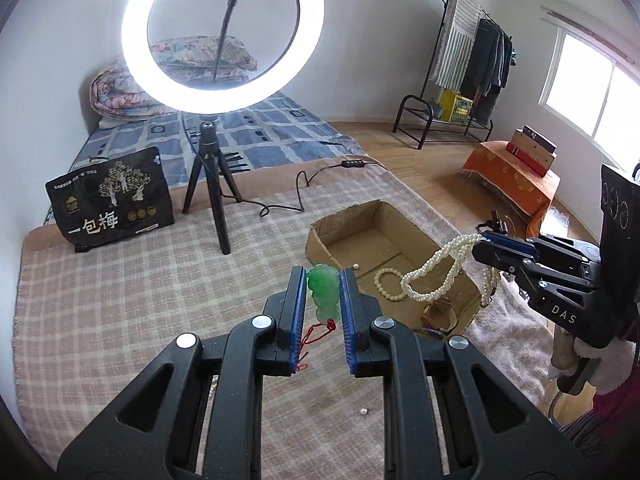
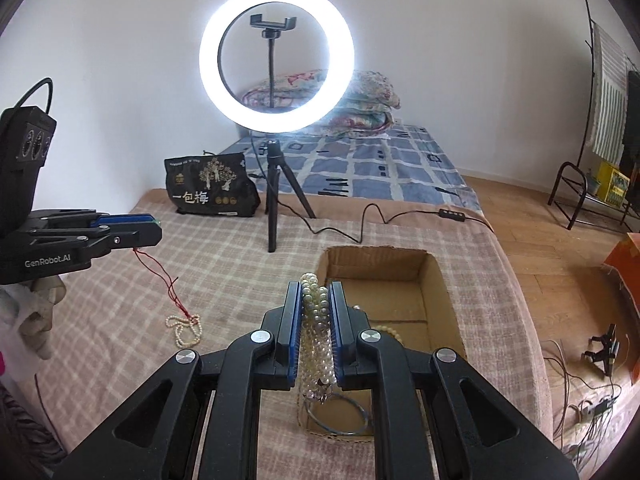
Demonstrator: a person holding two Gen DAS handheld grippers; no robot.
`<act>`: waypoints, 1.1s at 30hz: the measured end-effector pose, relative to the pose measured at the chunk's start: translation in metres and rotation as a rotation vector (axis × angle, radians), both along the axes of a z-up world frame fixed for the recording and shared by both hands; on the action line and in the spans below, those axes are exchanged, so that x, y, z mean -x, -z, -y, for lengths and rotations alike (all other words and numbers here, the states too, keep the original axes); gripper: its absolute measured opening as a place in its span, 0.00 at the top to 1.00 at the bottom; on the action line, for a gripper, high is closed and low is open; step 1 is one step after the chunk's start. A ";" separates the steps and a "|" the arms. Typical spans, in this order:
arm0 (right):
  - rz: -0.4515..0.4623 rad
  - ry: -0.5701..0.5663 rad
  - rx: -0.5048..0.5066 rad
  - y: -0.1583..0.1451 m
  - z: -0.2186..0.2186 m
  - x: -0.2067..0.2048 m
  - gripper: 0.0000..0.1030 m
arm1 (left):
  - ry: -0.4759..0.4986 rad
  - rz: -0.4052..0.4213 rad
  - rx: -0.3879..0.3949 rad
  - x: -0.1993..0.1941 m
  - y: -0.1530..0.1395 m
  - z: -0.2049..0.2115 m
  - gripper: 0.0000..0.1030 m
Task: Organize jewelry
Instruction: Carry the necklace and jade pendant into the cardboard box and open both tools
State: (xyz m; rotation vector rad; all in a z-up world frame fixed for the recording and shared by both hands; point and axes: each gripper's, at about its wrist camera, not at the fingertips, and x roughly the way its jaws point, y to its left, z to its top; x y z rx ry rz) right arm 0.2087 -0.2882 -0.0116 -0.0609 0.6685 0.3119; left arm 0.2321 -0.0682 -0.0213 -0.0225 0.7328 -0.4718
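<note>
My left gripper [image 1: 323, 276] is shut on a green jade pendant [image 1: 325, 292] with a red cord [image 1: 318, 330], held above the checked blanket just left of the cardboard box [image 1: 320, 236]. In the right wrist view the left gripper [image 2: 154, 230] is at far left, its red cord [image 2: 160, 276] hanging down to a small pearl strand [image 2: 184, 330] on the blanket. My right gripper [image 2: 316, 288] is shut on a twisted pearl necklace [image 2: 316, 320] over the box's near left corner [image 2: 332, 258]. In the left wrist view the necklace [image 1: 436, 268] dangles over the box from the right gripper [image 1: 482, 242].
A beaded bracelet [image 1: 386, 284] and a loose pearl [image 1: 355, 266] lie in the box; a thin bangle [image 2: 340, 416] lies at its near end. A ring light on a tripod [image 1: 210, 184], its cable and a black snack bag [image 1: 110, 200] stand behind. A loose pearl [image 1: 363, 411] lies on the blanket.
</note>
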 end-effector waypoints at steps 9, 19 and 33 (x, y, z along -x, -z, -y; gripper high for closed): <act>-0.001 0.067 -0.002 0.002 0.042 -0.004 0.89 | 0.036 0.000 0.033 -0.022 -0.007 0.046 0.85; -0.009 0.086 0.010 0.009 0.068 -0.033 0.89 | 0.079 -0.005 0.052 -0.043 -0.002 0.091 0.85; -0.065 0.068 0.008 0.039 0.071 -0.089 0.89 | 0.135 -0.078 0.051 -0.045 0.035 0.126 0.85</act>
